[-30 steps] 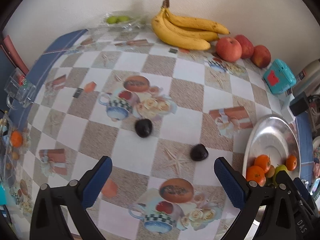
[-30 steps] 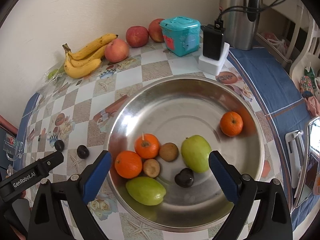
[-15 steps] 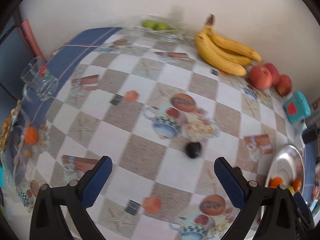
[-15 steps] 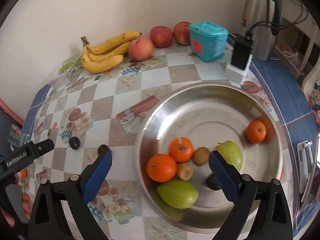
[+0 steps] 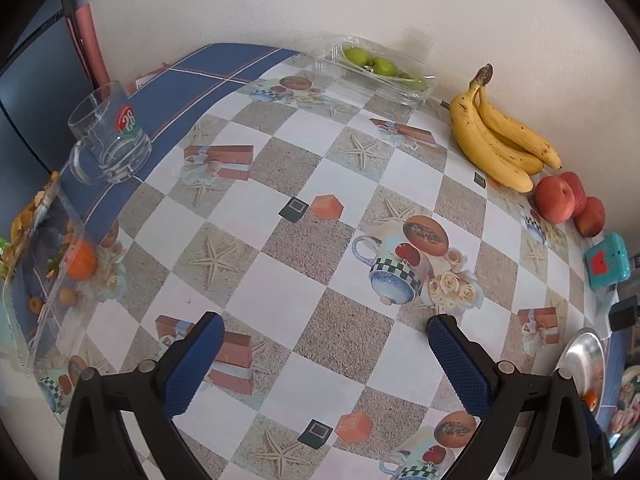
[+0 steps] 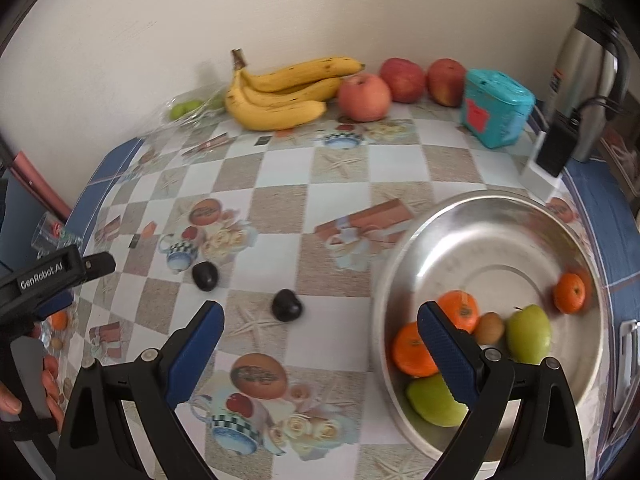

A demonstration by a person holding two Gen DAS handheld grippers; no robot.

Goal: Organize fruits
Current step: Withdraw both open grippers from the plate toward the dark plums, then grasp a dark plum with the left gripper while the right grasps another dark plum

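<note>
Two dark plums [image 6: 205, 276] [image 6: 286, 305] lie on the patterned tablecloth. My right gripper [image 6: 320, 314] hangs open and empty above the nearer plum. To its right the steel bowl [image 6: 492, 248] holds oranges [image 6: 414, 350], a kiwi [image 6: 491, 327] and green pears [image 6: 528, 334]. My left gripper [image 5: 320, 336] is open over bare cloth, with no plum in its view. It also shows at the left edge of the right wrist view as a black left gripper [image 6: 100, 264]. Bananas [image 6: 280, 96] and apples [image 6: 363, 96] line the wall.
A glass mug [image 5: 108, 136] stands at the table's left edge. A clear tray of green fruit [image 5: 380, 66] sits by the wall, and a clear plastic box [image 5: 60, 264] with an orange at far left. A teal box [image 6: 496, 108], kettle [image 6: 584, 80] and black adapter [image 6: 554, 156] stand behind the bowl.
My right gripper has moved left, from over the bowl to above the plums. My left gripper has swung left and both plums have left its view.
</note>
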